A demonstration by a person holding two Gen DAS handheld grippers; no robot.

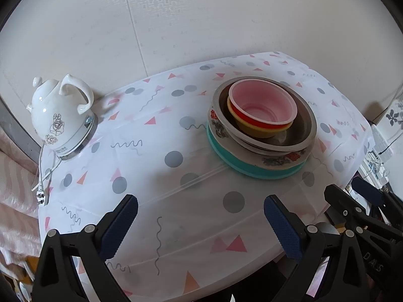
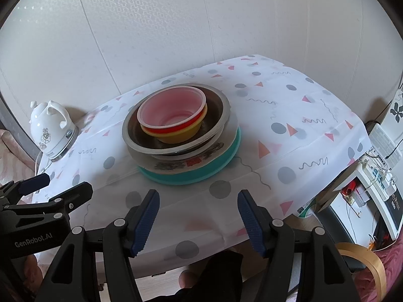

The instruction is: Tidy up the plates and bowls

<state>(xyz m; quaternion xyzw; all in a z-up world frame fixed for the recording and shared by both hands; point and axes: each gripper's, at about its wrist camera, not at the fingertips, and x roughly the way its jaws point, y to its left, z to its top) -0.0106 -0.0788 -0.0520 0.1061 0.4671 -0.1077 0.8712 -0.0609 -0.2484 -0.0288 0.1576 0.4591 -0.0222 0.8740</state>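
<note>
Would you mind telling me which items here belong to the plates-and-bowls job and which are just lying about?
Job items, all in one stack:
red bowl
yellow bowl
steel bowl
patterned plate
teal plate

Lying about:
white kettle with its cord
tape roll

My pads (image 2: 146,222) are ribbed blue rubber set in matt black plastic arms. Under them the cloth (image 2: 289,115) looks like thin, smooth, faintly shiny plastic sheeting. The stack goes from a matt teal plate (image 2: 201,173) and glazed printed bowl (image 2: 176,163) to a brushed metal bowl (image 2: 219,105) and glossy plastic cups (image 2: 176,125); the kettle (image 1: 58,115) is glossy white ceramic.
</note>
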